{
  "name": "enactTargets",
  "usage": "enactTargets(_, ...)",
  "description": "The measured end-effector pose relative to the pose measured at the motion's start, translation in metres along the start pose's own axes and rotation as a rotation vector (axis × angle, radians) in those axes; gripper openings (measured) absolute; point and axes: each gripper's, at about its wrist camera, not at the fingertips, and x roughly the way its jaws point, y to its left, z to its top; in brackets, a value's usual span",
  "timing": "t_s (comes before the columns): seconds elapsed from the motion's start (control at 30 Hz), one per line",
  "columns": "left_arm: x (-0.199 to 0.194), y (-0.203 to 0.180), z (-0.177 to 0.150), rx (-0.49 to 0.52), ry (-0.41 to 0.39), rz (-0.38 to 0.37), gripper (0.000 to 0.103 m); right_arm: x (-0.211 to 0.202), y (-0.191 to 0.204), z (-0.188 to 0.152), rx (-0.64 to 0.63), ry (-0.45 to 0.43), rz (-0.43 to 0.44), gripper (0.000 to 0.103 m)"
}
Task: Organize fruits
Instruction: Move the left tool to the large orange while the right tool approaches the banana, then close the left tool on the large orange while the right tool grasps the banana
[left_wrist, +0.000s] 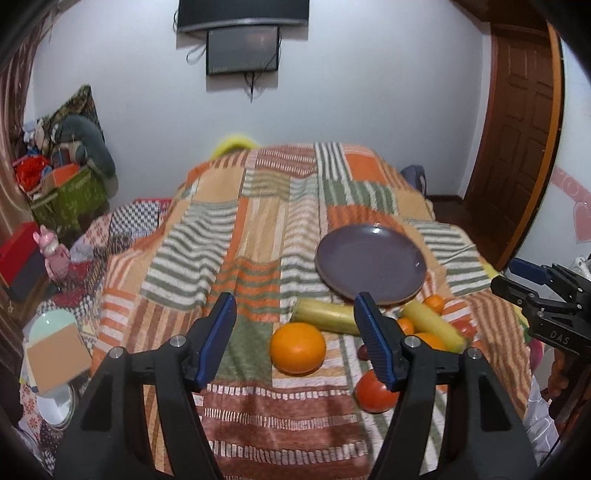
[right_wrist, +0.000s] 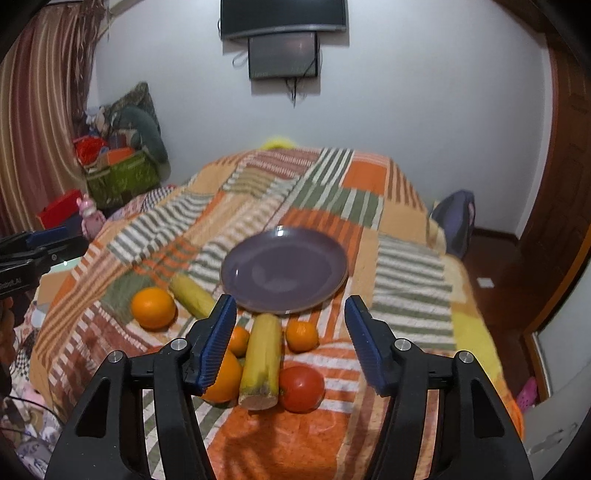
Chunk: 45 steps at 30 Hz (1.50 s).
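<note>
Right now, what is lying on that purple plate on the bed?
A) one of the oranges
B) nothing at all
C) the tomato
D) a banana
B: the purple plate shows only its bare glossy surface, while the oranges, banana and tomato all lie on the striped bedspread in front of it.

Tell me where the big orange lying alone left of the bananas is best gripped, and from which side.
Grip the big orange across its widest middle, coming from above and the near side with the left hand-held gripper. It is round, so any opposite pair of sides should serve; bare bedspread lies around it, with only the banana close behind.
</note>
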Motion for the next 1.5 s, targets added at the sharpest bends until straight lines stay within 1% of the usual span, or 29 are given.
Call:
enactTargets(0.03,0.006,0.003,-0.001,-0.006,0.016,-0.001,0.070,0.004,-0.001,-0.001,0.006,0.017,0.010,0.058)
enactTargets(0.1,0.019,0.009,-0.005,-0.019,0.049,0.004,0.077,0.014,-0.003,-0.003,0.018,0.059,0.039,0.058)
enactTargets(0.13,0.023,0.010,-0.006,-0.022,0.060,0.007,0.078,0.021,-0.005,-0.005,0.024,0.089,0.057,0.058)
enactTargets(0.17,0.030,0.013,-0.009,-0.022,0.075,0.006,0.080,0.026,-0.005,-0.007,0.027,0.114,0.063,0.058)
enactTargets(0.3,0.051,0.017,-0.015,-0.012,0.123,0.011,0.086,0.043,-0.006,-0.012,0.029,0.164,0.070,0.058)
enactTargets(0.57,0.090,0.017,-0.027,0.009,0.223,-0.027,0.087,0.069,-0.007,-0.014,0.049,0.257,0.107,0.058)
enactTargets(0.6,0.095,0.017,-0.028,0.006,0.236,-0.038,0.087,0.071,-0.007,-0.015,0.045,0.265,0.109,0.056)
enactTargets(0.63,0.099,0.018,-0.029,0.002,0.249,-0.049,0.087,0.073,-0.007,-0.015,0.038,0.275,0.111,0.052)
enactTargets(0.73,0.110,0.018,-0.032,-0.004,0.282,-0.063,0.087,0.080,-0.006,-0.017,0.024,0.305,0.120,0.043)
enactTargets(0.83,0.120,0.018,-0.034,-0.009,0.313,-0.081,0.087,0.087,-0.007,-0.018,0.030,0.322,0.142,0.040)
enactTargets(1.0,0.134,0.018,-0.038,-0.007,0.340,-0.087,0.087,0.092,-0.009,-0.017,0.038,0.345,0.166,0.040)
enactTargets(1.1,0.140,0.020,-0.040,-0.022,0.358,-0.100,0.088,0.095,-0.012,-0.018,0.056,0.360,0.189,0.040)
enactTargets(1.3,0.150,0.014,-0.043,-0.013,0.373,-0.109,0.088,0.095,-0.011,-0.017,0.040,0.380,0.202,0.040)
enactTargets(1.33,0.150,0.013,-0.043,-0.012,0.374,-0.109,0.087,0.095,-0.012,-0.018,0.040,0.382,0.205,0.040)
enactTargets(1.37,0.151,0.012,-0.043,-0.012,0.376,-0.116,0.080,0.096,-0.012,-0.018,0.042,0.383,0.207,0.040)
enactTargets(1.4,0.153,0.012,-0.043,-0.013,0.379,-0.118,0.069,0.096,-0.013,-0.018,0.046,0.383,0.209,0.040)
enactTargets(1.43,0.155,0.012,-0.043,-0.016,0.391,-0.124,0.066,0.097,-0.013,-0.018,0.050,0.382,0.210,0.040)
enactTargets(1.5,0.154,0.013,-0.043,-0.025,0.388,-0.128,0.066,0.098,-0.014,-0.018,0.060,0.380,0.214,0.040)
